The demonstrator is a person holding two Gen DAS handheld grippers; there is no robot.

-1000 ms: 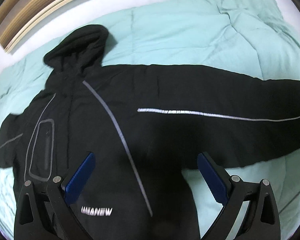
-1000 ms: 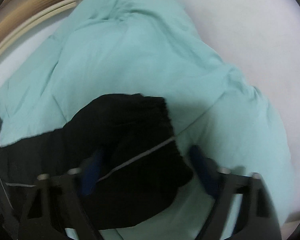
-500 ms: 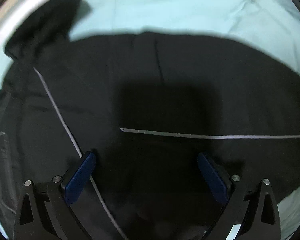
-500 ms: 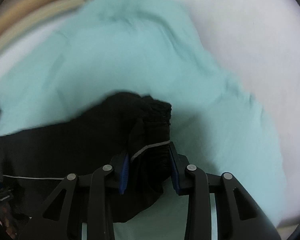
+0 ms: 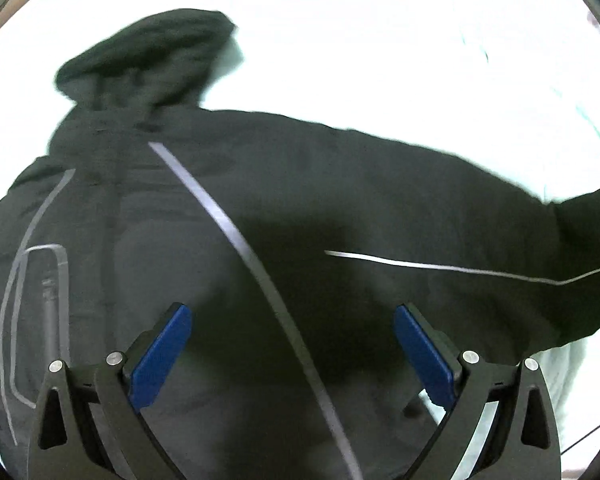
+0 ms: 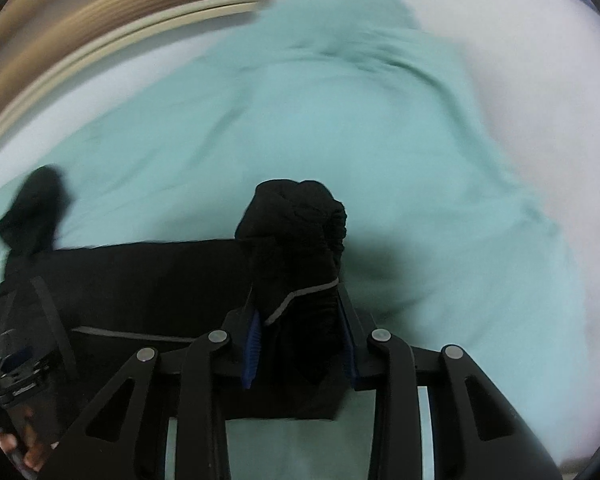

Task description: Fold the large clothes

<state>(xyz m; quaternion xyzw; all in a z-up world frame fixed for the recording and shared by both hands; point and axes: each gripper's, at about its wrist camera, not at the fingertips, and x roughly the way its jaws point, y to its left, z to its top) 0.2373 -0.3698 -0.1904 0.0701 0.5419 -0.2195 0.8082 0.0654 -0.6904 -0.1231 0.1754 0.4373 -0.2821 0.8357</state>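
A black hooded jacket with grey reflective stripes lies front up on a mint-green quilt. Its hood points away and one sleeve stretches to the right. My left gripper is open, its blue pads close above the jacket's chest. My right gripper is shut on the sleeve cuff, which bunches up between the pads and is lifted off the quilt. The left gripper and the hand holding it show at the lower left of the right wrist view.
The quilt covers a bed with a white sheet beyond it on the right. A wooden headboard or slatted frame runs along the far left edge. The left wrist view is overexposed around the jacket.
My right gripper closed on the sleeve cuff and has lifted it, pulling it left. My left gripper dropped close to the jacket, then shifted so the hood and chest are back in view.
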